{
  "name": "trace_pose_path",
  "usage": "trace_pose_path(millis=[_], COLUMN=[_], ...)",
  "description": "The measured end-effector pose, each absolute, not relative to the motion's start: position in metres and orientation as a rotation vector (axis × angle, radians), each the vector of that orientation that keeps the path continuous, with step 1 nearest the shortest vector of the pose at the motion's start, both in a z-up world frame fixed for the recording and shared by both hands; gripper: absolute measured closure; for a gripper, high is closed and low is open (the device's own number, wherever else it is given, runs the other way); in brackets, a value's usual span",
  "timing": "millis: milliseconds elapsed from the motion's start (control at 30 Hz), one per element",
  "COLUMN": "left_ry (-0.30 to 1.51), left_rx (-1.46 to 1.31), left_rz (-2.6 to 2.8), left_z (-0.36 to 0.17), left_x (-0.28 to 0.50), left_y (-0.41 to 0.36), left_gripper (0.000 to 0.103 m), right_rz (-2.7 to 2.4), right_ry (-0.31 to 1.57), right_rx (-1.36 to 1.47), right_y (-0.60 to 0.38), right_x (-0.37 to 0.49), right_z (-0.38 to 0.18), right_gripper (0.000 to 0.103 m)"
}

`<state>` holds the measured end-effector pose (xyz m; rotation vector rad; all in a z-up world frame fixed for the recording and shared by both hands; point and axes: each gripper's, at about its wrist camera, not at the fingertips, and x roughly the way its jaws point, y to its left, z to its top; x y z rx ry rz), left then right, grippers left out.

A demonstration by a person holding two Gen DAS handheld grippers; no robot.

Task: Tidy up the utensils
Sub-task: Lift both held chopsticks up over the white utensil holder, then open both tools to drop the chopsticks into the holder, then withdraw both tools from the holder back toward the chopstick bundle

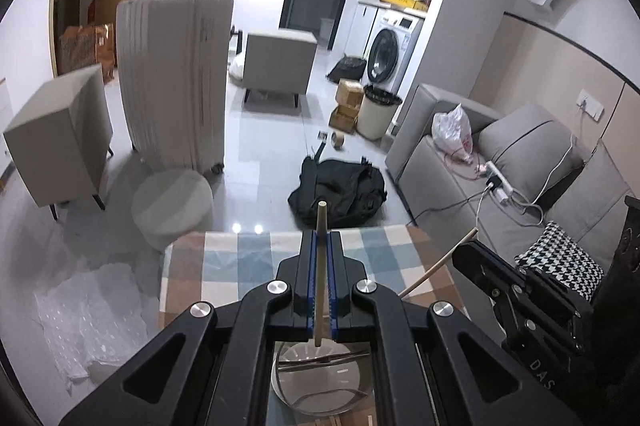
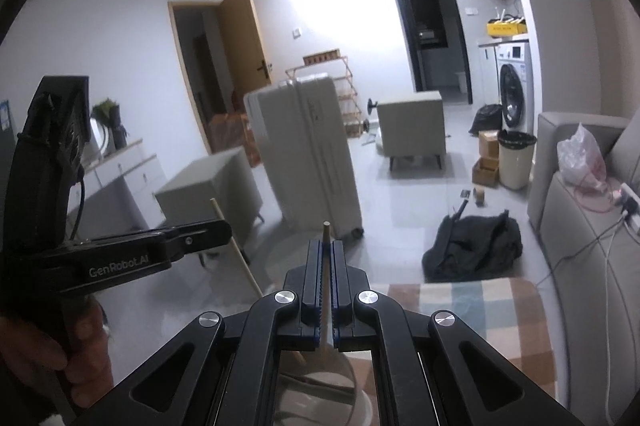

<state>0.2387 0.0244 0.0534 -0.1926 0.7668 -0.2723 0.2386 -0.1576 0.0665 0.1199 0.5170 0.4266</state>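
Note:
My left gripper (image 1: 321, 234) is shut on a pale wooden chopstick (image 1: 321, 218) that pokes out past its fingertips. It hovers over the checked tablecloth (image 1: 224, 254). Under it stands a glass bowl (image 1: 320, 392) with metal utensils (image 1: 320, 360) lying across it. My right gripper (image 2: 326, 244) is shut on a second chopstick (image 2: 326, 230), above a round pale container (image 2: 356, 382). Each gripper also shows in the other's view: the right gripper (image 1: 458, 252) with its slanted chopstick (image 1: 436, 266), the left gripper (image 2: 226, 228) with its chopstick (image 2: 248, 270). A hand (image 2: 84, 338) holds the left one.
A grey sofa (image 1: 500, 161) with cables and a houndstooth cushion (image 1: 560, 262) borders the table on the right. On the floor beyond lie a black bag (image 1: 340, 189), a round stool (image 1: 172, 201), a white suitcase (image 1: 176, 81) and plastic sheeting (image 1: 88, 310).

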Motion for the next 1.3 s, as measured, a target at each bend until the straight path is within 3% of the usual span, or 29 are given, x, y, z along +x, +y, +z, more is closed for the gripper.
trace_pose_path(millis=[300, 433, 467, 533, 667, 733, 967, 1100, 1300], left_ry=[0.898, 0.917, 0.897, 0.882, 0.852, 0.848, 0.82, 0.786, 0.743], left_rx=[-0.24, -0.255, -0.26, -0.241, -0.221, -0.213, -0.226, -0.201, -0.172], left_rz=[-0.325, -0.315, -0.309, -0.273, -0.231, -0.204, -0.149, -0.13, -0.116], left_z=[0.034, 0.039, 0.044, 0.052, 0.066, 0.069, 0.082, 0.089, 0.095], left_x=[0.251, 0.251, 0.246, 0.24, 0.217, 0.206, 0.169, 0.147, 0.114], left_y=[0.025, 0.028, 0.031, 0.036, 0.044, 0.048, 0.053, 0.045, 0.034], left_gripper=[0.1, 0.059, 0.056, 0.048, 0.045, 0.039, 0.038, 0.029, 0.023], right_rz=[0.471, 0.46, 0.455, 0.436, 0.397, 0.38, 0.339, 0.339, 0.339], right_ry=[0.621, 0.641, 0.643, 0.644, 0.637, 0.64, 0.621, 0.592, 0.555], right_rx=[0.099, 0.148, 0.162, 0.181, 0.216, 0.223, 0.264, 0.271, 0.272], right_y=[-0.148, -0.154, -0.158, -0.166, -0.183, -0.19, -0.206, -0.206, -0.207], right_x=[0.249, 0.25, 0.249, 0.243, 0.219, 0.208, 0.159, 0.132, 0.099], right_z=[0.036, 0.039, 0.039, 0.041, 0.044, 0.045, 0.057, 0.068, 0.079], right_gripper=[0.099, 0.096, 0.095, 0.081, 0.076, 0.073, 0.061, 0.055, 0.034])
